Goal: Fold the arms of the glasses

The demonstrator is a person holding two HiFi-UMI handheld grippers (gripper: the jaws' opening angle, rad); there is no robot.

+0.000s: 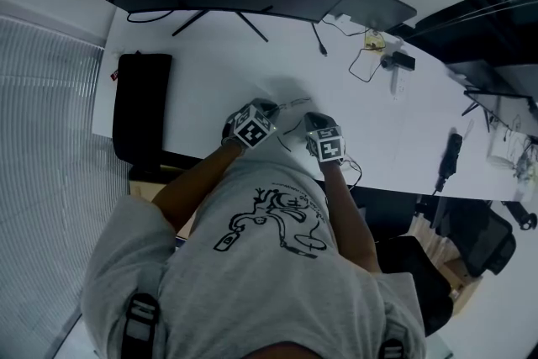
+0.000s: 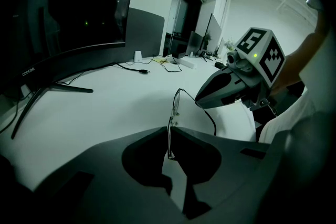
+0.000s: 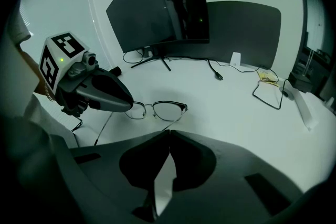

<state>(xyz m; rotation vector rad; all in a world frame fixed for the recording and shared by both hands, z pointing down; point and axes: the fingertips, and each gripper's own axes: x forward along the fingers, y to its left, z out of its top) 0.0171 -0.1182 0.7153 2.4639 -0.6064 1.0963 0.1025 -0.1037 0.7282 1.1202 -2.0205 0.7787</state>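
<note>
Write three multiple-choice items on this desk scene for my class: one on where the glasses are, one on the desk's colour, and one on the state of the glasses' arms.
1. Where are the glasses?
A) on the black pad
B) held by the left gripper and the right gripper
C) on the monitor's stand

2. What colour is the desk?
A) white
B) brown
C) red

3. How do the arms of the glasses stand?
A) folded flat
B) snapped off
C) spread out, unfolded

Answers:
1 B: the left gripper clamps the front of the frame and the right gripper pinches one arm.
2 A: the bare desk top shows white.
3 C: both arms stick out behind the lenses.
</note>
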